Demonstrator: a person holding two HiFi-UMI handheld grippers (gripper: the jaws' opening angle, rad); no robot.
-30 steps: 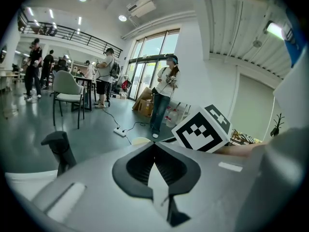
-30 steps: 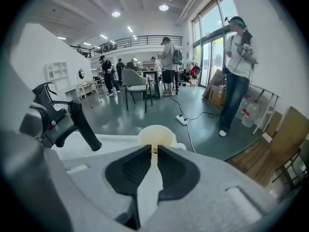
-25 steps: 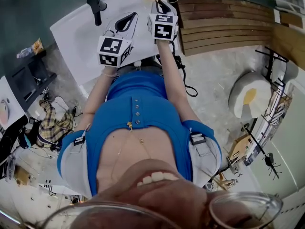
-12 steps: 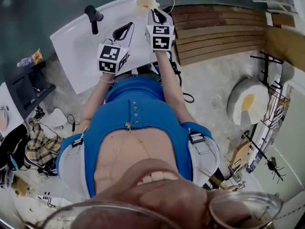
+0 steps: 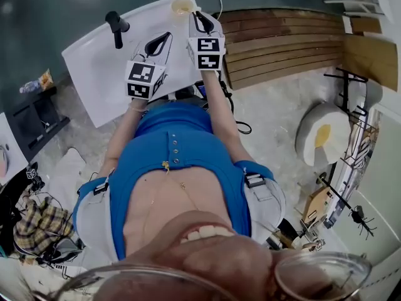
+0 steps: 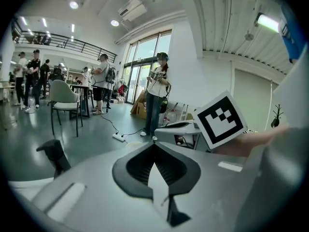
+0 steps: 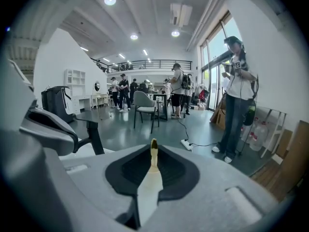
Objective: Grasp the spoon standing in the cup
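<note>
Cream spoon (image 7: 150,182), clamped between right gripper (image 7: 153,151) jaws

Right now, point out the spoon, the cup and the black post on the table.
spoon (image 7: 153,154): right gripper view, its narrow upper end.
cup (image 5: 182,6): head view, its open top.
black post (image 5: 115,25): head view, its upper part.

White table (image 5: 106,49) with cup (image 5: 182,5) and black post (image 5: 115,25)

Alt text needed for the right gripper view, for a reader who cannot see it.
The jaws of the right gripper are closed on a pale yellow spoon, which stands upright between them. Beyond is a bright hall with a chair in the middle and a person standing at the right.
</note>
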